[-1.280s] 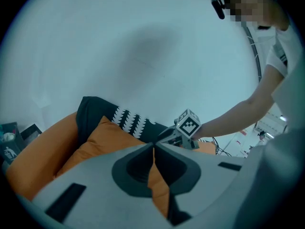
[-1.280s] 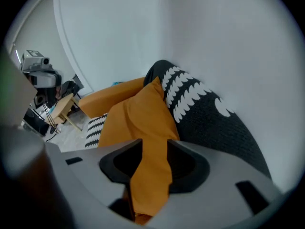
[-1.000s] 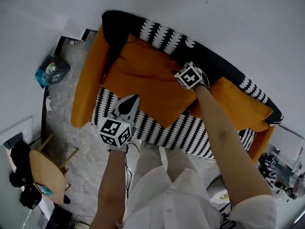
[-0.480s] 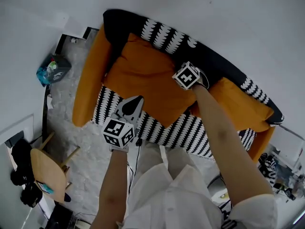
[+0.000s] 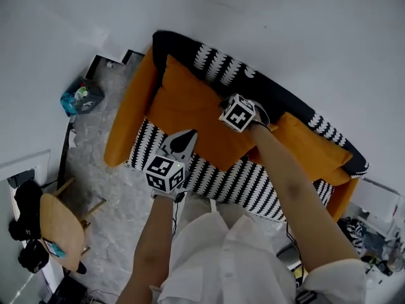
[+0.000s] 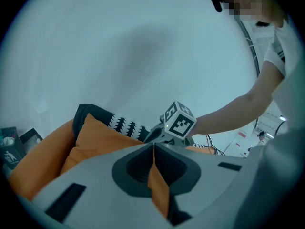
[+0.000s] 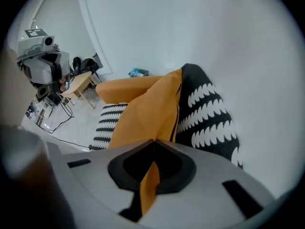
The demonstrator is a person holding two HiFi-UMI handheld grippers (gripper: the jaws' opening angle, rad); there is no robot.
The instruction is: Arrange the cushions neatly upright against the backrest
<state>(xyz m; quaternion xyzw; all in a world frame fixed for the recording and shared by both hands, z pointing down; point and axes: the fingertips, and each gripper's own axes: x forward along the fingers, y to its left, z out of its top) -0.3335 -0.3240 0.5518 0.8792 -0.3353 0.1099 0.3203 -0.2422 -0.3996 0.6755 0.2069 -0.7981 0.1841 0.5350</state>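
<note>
Right gripper view: the right gripper (image 7: 153,143) jaws, just closing, are clenched on orange cushion (image 7: 147,111) fabric. The left gripper (image 6: 153,146) jaws grasp its near edge.

I see the sofa (image 5: 240,182) set against the wall (image 5: 285,30). The larger cushion (image 5: 190,106) lies on its left half, against the backrest (image 5: 218,62); the smaller cushion (image 5: 310,147) sits at the right end. Off the sofa's left end, nearer me, a chair (image 5: 60,233) stands on the floor (image 5: 107,189).

You've a plain white wall (image 5: 304,30) at twelve o'clock; at eight, grey mottled floor (image 5: 120,195) with a wooden chair (image 5: 60,230) — a teal bag (image 5: 81,97) at ten.
</note>
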